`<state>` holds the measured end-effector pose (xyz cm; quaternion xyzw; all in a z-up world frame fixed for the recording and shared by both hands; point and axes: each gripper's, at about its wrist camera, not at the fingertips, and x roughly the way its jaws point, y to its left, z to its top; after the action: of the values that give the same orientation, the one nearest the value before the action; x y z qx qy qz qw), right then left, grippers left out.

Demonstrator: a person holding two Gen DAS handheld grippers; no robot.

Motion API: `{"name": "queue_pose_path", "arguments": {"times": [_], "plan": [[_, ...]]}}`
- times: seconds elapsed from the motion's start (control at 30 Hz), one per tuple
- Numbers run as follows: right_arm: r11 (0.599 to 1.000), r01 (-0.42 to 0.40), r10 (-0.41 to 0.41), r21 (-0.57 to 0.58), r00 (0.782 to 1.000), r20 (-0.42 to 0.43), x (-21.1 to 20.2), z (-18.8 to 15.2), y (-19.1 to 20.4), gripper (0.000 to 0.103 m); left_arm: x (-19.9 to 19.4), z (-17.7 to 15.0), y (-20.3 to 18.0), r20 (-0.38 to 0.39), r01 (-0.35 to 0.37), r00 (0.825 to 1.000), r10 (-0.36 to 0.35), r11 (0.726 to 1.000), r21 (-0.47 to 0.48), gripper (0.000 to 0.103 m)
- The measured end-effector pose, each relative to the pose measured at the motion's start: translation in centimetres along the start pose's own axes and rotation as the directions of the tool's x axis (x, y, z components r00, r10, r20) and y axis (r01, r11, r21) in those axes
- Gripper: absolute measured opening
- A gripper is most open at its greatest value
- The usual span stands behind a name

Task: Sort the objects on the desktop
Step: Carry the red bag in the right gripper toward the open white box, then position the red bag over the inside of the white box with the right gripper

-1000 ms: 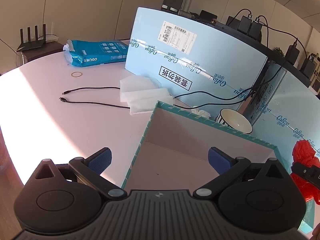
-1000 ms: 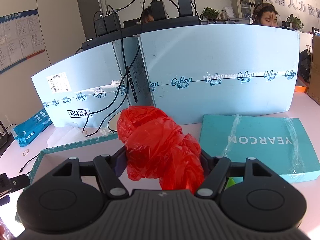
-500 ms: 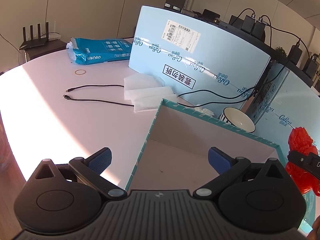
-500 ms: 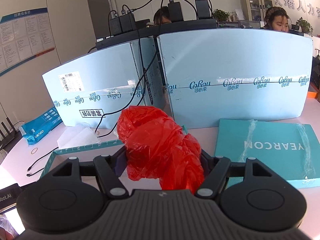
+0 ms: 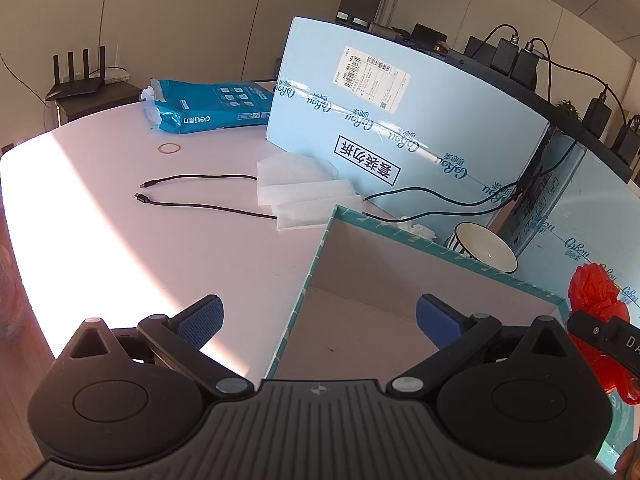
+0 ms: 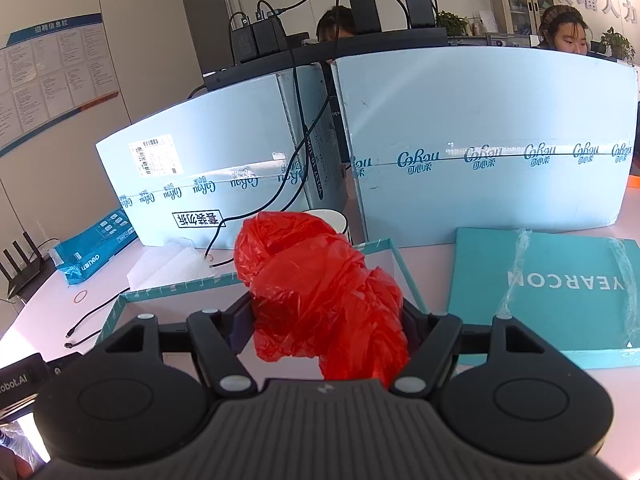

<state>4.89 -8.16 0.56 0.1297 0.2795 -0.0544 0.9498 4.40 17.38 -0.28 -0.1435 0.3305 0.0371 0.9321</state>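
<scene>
Item in hand: we have the red plastic bag (image 6: pixel 320 288) crumpled and pinched between the jaws of our right gripper (image 6: pixel 324 320), carried above the near right part of the open teal-edged box (image 5: pixel 400 280); in the left wrist view the same bag (image 5: pixel 596 300) shows at the box's right corner. Step, as we judge it: delivery of the bag into the box, release not yet made. The next move calls for us to bring the right gripper over the box floor, lower it, and spread the jaws (the thin film may cling to a pad, so a small shake could be needed). Our left gripper (image 5: pixel 320 320) hovers with jaws spread wide and nothing between them, straddling the box's left wall, tilted down toward the surface (image 5: pixel 120 240). Also on the surface: a black cable (image 5: pixel 200 200), white foam sheets (image 5: pixel 304 196), a rubber band (image 5: pixel 170 148), a bowl (image 5: pixel 486 248) behind the box, a teal lid (image 6: pixel 552 292) on the right.
</scene>
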Motion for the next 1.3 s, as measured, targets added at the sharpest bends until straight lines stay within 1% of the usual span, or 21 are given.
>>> {"name": "queue_pose_path", "arguments": {"times": [0.37,1.0,1.3], "plan": [[1.0,-0.014,0.014,0.009,1.0,-0.021,0.6,-0.2,0.2,0.073,0.3,0.1,-0.2,-0.003,0.002,1.0,-0.002,1.0,0.008,0.103],[0.999,-0.047,0.046,-0.018,0.997,-0.058,1.8,-0.4,1.2,0.073,1.1,0.1,-0.7,-0.021,-0.001,1.0,0.001,1.0,0.018,0.103],[0.998,-0.063,0.061,-0.023,0.995,-0.078,2.5,-0.6,1.5,0.073,1.5,0.0,-1.5,-0.035,0.001,0.999,0.001,0.999,0.047,0.103]]}}
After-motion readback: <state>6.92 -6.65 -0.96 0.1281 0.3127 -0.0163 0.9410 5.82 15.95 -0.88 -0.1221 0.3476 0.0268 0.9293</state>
